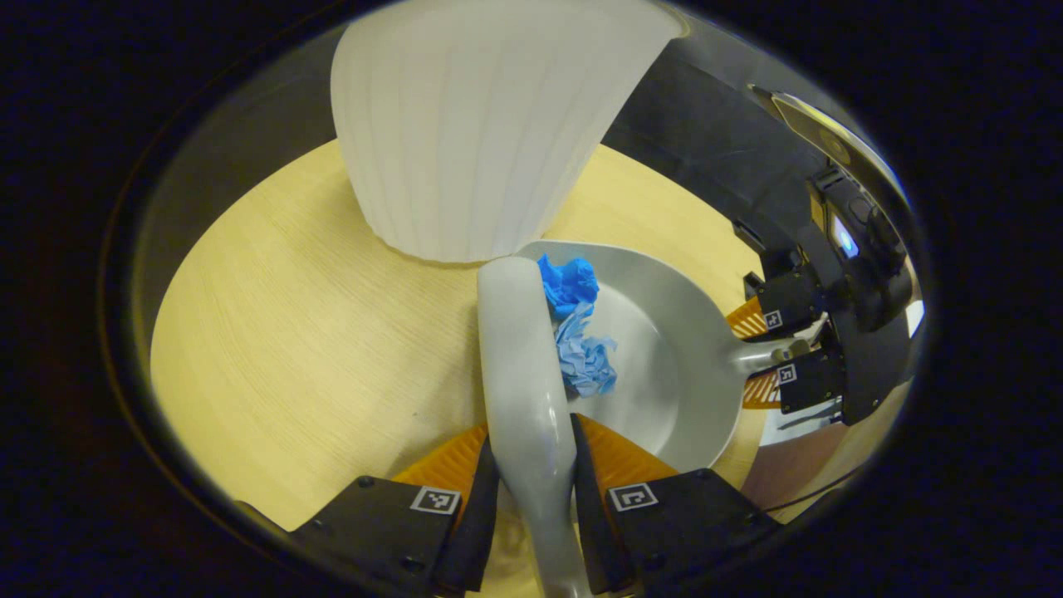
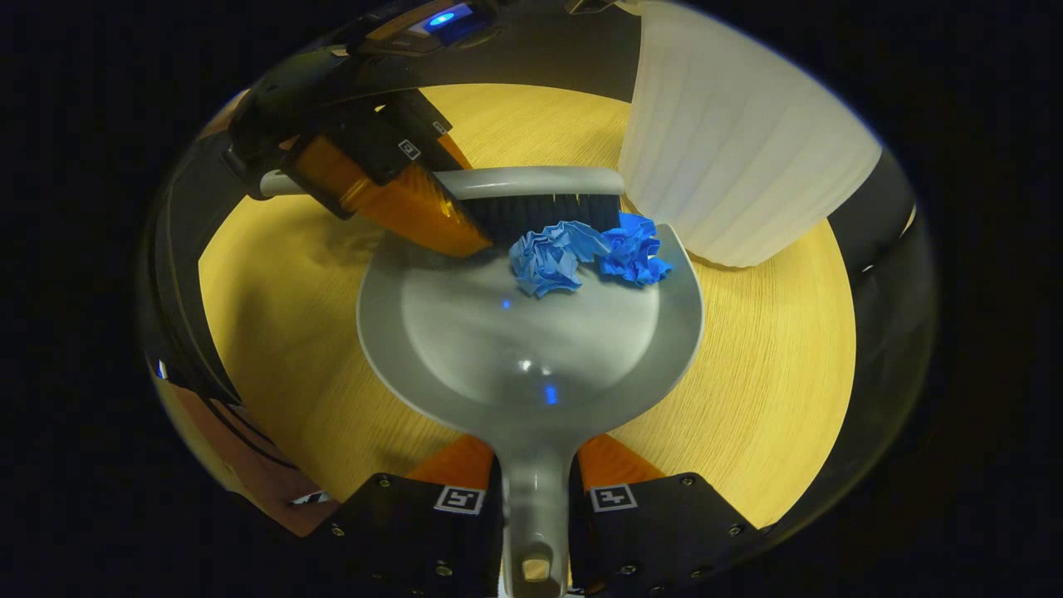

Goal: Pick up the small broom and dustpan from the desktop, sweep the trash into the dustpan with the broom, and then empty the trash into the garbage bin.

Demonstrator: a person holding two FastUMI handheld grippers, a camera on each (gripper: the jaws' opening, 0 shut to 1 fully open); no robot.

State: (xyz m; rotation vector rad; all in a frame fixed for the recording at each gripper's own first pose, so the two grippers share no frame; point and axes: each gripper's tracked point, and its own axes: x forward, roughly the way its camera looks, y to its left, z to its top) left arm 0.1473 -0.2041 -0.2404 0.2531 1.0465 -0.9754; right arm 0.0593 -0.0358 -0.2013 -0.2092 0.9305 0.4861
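Note:
My left gripper [image 1: 531,436] is shut on the grey handle of the small broom [image 1: 519,349], which lies across the mouth of the grey dustpan [image 1: 673,365]. Two crumpled blue paper balls [image 1: 581,332] sit just inside the pan, against the broom. My right gripper [image 2: 536,465] is shut on the dustpan's handle, and the dustpan [image 2: 498,340] lies flat on the table. The broom's black bristles [image 2: 548,212] touch the blue paper balls [image 2: 581,253] at the pan's front lip. The left gripper [image 2: 390,178] shows at the upper left, the right gripper [image 1: 776,349] at the far right.
A white ribbed garbage bin [image 1: 482,124] stands on the light wooden tabletop [image 1: 291,332], right behind the pan's lip; the bin [image 2: 739,158] is at the upper right in the right gripper view. The table's edge runs close behind the right gripper.

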